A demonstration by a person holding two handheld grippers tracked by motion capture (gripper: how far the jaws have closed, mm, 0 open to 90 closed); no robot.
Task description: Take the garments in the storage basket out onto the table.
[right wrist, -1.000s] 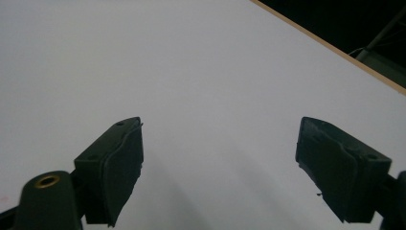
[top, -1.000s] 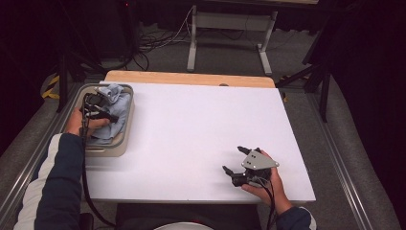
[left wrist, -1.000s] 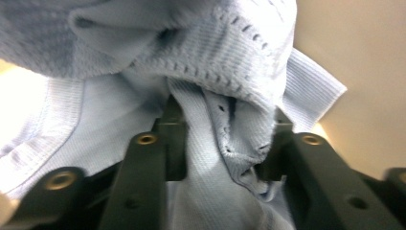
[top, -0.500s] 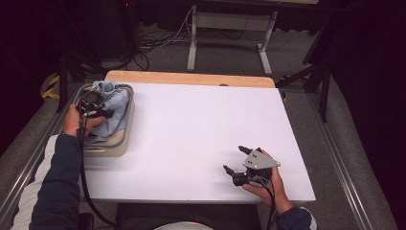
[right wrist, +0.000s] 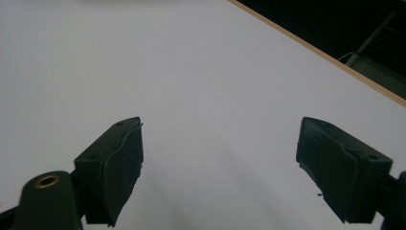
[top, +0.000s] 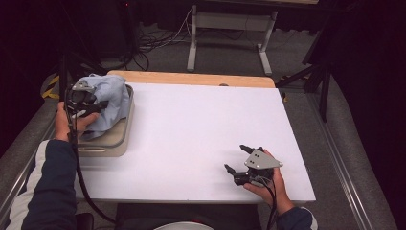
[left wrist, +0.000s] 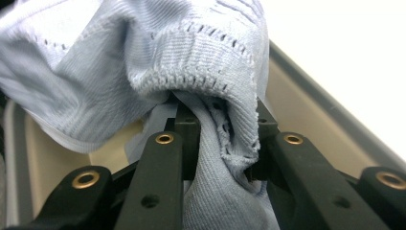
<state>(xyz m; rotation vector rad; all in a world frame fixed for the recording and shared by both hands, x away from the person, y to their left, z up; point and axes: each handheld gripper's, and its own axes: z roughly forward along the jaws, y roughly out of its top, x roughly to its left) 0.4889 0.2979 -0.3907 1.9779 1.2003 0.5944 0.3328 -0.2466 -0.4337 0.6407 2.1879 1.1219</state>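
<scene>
One left hand-held gripper (left wrist: 218,143) clamps plain, unlettered blue cloth (left wrist: 143,62) over tray (top: 119,139).

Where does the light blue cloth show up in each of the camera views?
High view: the cloth is at far left, bunched over the tray, gripped by the left gripper.
Left gripper view: it spans the top and centre, pinched between the jaws.
Right gripper view: white table ahead of open jaws, without the cloth.
Shared landmark: the tray's beige rim.

pale blue ribbed cloth (top: 109,98) bunched; lifted partly from tray; fold pinched at near-left table edge
</scene>
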